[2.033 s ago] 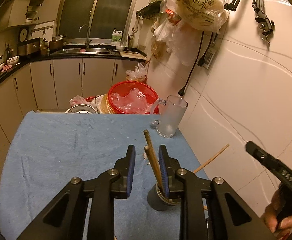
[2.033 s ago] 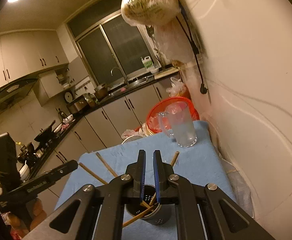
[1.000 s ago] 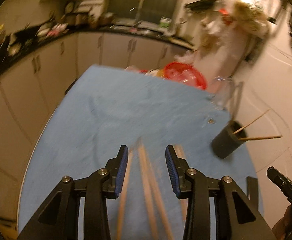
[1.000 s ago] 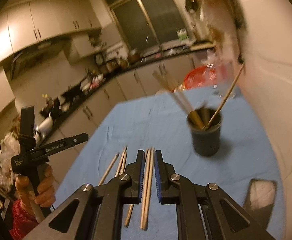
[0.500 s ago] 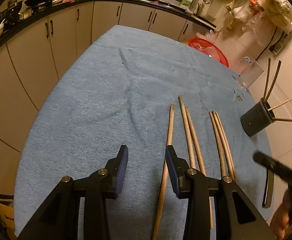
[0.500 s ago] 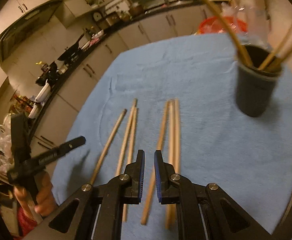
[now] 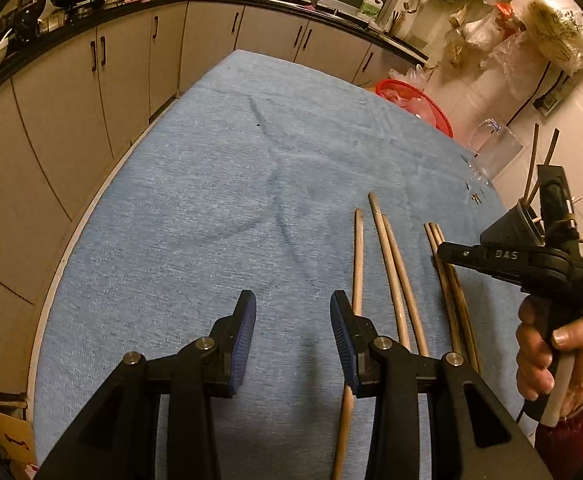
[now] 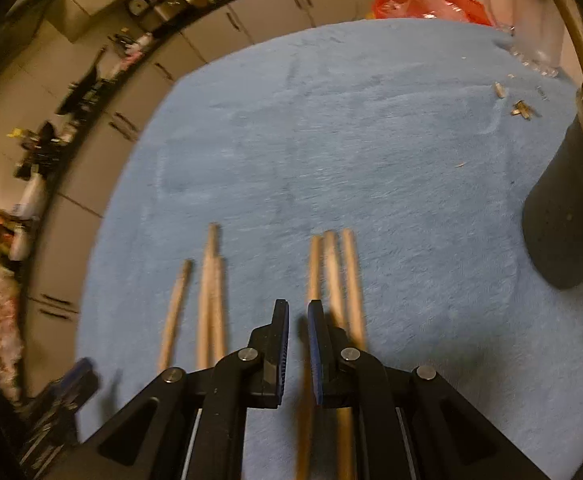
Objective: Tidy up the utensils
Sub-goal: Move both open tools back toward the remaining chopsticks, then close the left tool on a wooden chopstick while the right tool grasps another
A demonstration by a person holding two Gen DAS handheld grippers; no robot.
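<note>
Six chopsticks (image 7: 391,264) are lying in loose groups on the blue cloth (image 7: 211,200). The left gripper (image 7: 293,328) is hovering spread and empty beside the leftmost stick. The right gripper (image 8: 298,344) is sitting nearly pressed together, seemingly gripping nothing (the view is blurred). Risk: a narrow gap is likely to nudge neighbouring sticks and scatter them. The dark holder (image 8: 563,208) is already carrying several sticks; the glass mug (image 7: 495,148) is looking empty.
</note>
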